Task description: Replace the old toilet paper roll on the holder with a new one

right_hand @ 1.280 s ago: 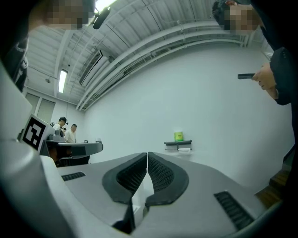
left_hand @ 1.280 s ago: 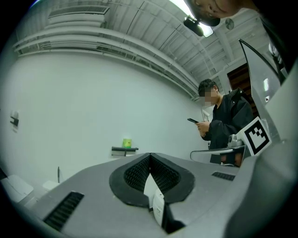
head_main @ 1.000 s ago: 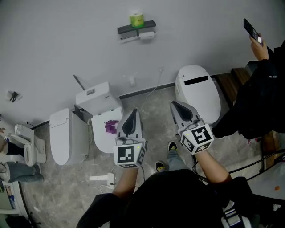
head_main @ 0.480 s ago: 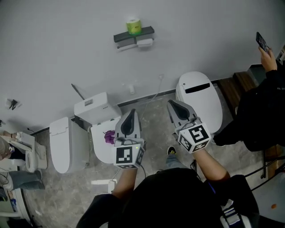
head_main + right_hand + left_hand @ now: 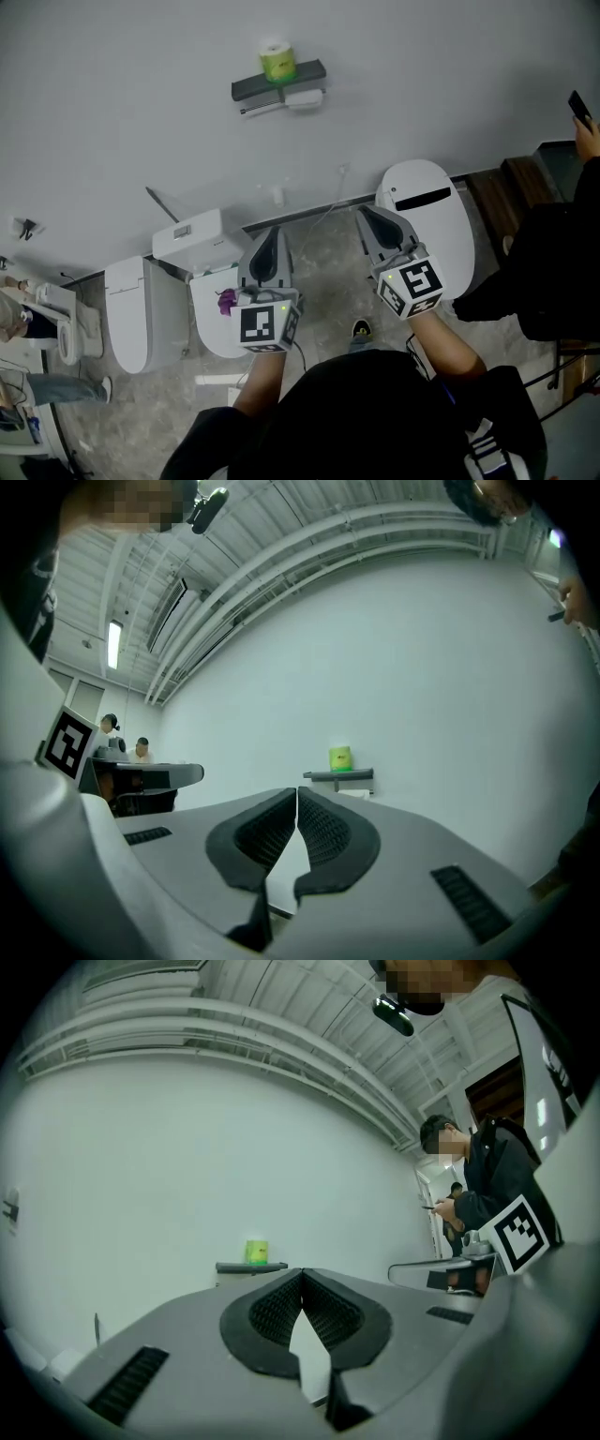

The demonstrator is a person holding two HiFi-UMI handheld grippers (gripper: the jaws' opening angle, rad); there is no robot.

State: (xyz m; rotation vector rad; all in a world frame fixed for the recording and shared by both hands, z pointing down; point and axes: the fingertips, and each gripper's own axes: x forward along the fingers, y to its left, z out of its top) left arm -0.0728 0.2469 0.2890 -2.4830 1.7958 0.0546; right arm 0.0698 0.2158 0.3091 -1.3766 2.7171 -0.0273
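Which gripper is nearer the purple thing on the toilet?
Left. In the head view the left gripper shows just right of the purple thing; the right gripper is much farther right.

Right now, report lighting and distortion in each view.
Head view: soft even light, sharp, no glare. Left gripper view: strong fisheye, dark rounded corners, green roll tiny on the shelf. Right gripper view: same fisheye curving the ceiling beams; ceiling lamp bright at left.

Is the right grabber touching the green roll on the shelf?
Apart. The head view shows a wide stretch of bare wall between the right gripper and the green roll on the shelf.
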